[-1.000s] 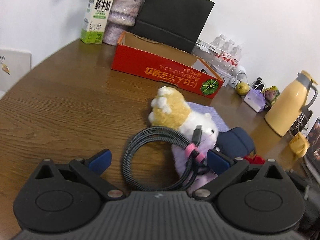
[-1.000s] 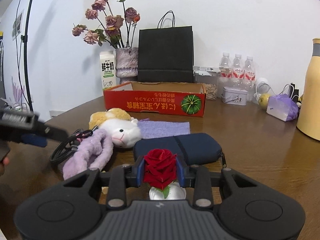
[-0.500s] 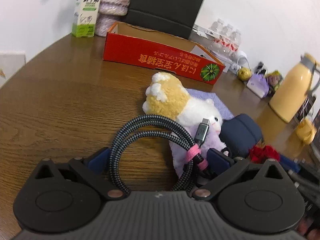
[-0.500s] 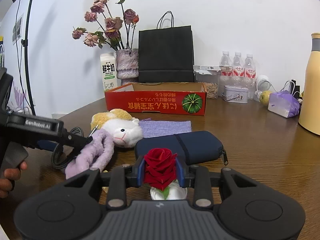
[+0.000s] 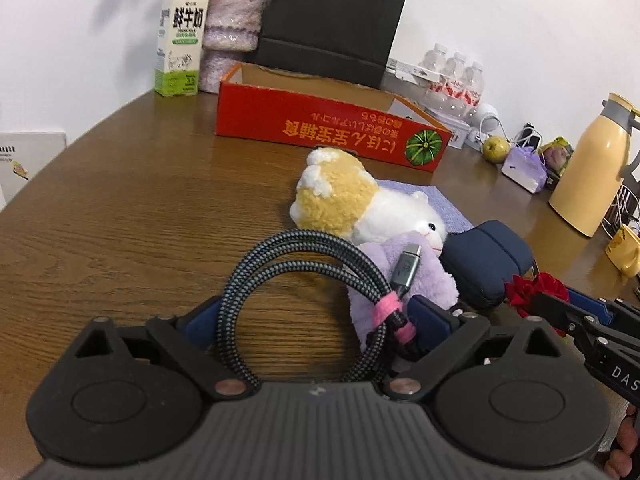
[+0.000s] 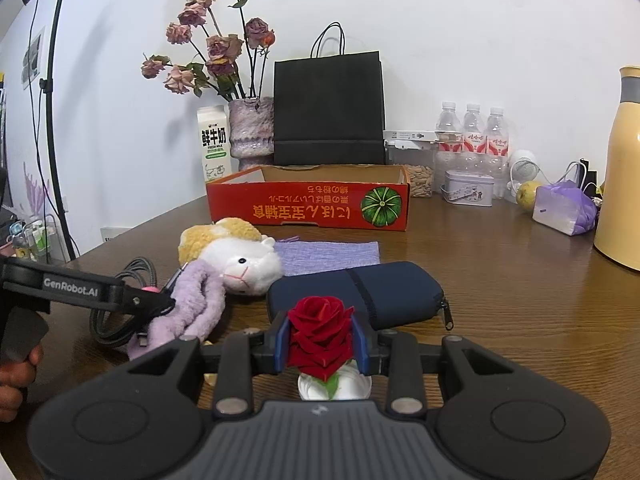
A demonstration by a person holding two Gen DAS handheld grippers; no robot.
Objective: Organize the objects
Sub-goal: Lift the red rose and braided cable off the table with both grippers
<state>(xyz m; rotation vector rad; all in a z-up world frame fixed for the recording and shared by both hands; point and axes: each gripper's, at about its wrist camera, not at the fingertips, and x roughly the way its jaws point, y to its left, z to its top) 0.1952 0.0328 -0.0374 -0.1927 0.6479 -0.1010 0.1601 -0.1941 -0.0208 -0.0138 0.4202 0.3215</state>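
Two grippers low over table [image 6: 520, 300]: left gripper [image 5: 316, 312] wide, just narrowing around coiled cable [image 5: 304, 276]; right gripper [image 6: 322, 344] clamped on red rose [image 6: 318, 334].

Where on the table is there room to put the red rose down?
Bare wood lies right of the navy pouch, between it and the yellow jug, and in front of the red box on its right. Another wide patch lies left of the plush toy, below the milk carton. Around the coiled cable it is crowded.
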